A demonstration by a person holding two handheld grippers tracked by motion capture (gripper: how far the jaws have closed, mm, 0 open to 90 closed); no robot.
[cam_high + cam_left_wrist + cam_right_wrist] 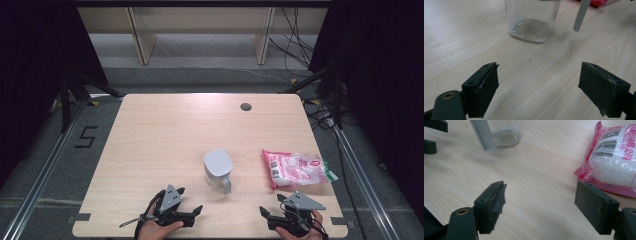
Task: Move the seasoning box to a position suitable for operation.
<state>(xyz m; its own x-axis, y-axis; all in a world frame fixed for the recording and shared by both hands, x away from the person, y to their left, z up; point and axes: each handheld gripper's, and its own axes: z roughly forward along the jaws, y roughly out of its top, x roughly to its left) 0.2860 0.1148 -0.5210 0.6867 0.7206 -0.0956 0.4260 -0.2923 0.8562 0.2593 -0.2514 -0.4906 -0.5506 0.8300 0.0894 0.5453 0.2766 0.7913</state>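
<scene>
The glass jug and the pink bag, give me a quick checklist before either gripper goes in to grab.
1. Left gripper open: ok.
2. Right gripper open: ok.
3. Glass jug upright with its grey lid on: ok.
4. Jug handle turned toward the person, reachable: ok.
5. Pink bag lying flat, apart from the jug: ok.
6. Bag sealed: cannot tell.

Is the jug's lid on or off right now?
On. The grey lid covers the top of the upright glass jug in the high view.
</scene>
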